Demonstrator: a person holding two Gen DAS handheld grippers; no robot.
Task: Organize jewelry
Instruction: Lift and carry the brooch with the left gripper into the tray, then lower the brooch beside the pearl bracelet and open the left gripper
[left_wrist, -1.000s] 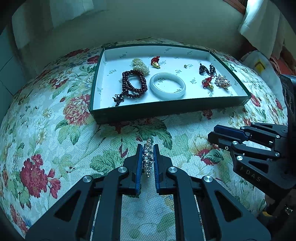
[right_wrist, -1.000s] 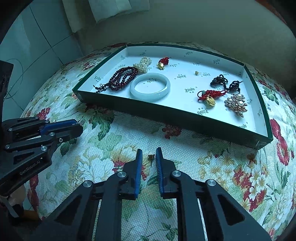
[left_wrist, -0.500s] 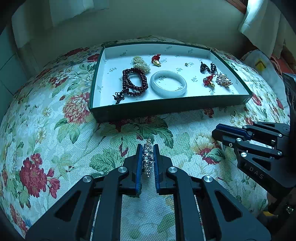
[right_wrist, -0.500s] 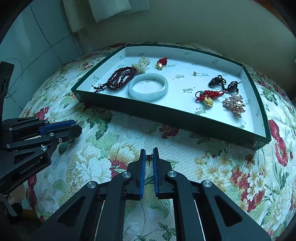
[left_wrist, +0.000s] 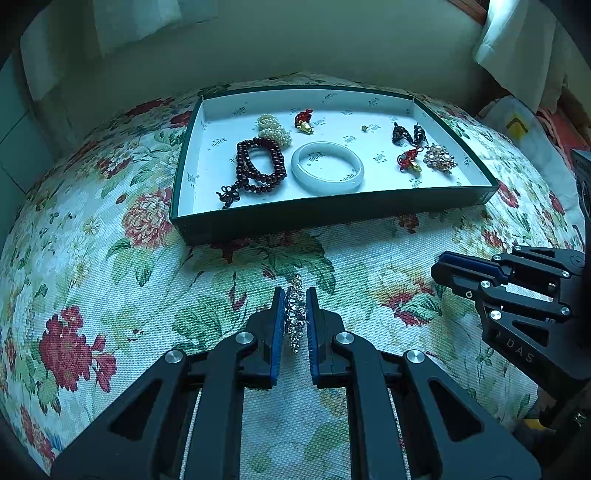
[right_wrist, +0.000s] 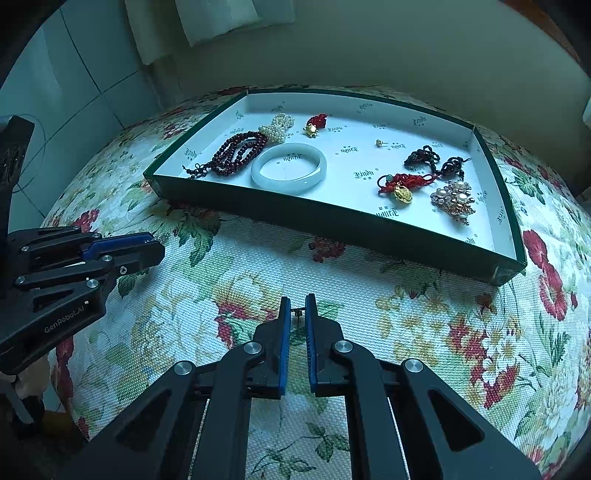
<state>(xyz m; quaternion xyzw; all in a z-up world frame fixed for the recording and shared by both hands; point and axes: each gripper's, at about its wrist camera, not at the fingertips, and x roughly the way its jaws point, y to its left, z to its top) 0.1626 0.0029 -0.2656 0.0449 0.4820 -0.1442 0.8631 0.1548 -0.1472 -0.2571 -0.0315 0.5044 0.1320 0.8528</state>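
A rhinestone brooch (left_wrist: 294, 314) is kept pinched by the left claw (left_wrist: 295, 317); what looks like an ear stud (right_wrist: 296, 312) is now clamped by the right claw (right_wrist: 295, 317), short of the tray (left_wrist: 332, 216) edge.

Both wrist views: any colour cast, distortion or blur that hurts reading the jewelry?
Left wrist view: teal cast, strong fisheye bowing the tray, dark corners; rhinestone piece in the left gripper is sharp. Right wrist view: same cast and bowing; the small item in the right gripper is too tiny to identify.

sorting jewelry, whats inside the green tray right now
Tray holds a jade bangle, dark red beads, pearls, two red charms, a black knot, a brooch and a stud. Nothing looks covered.
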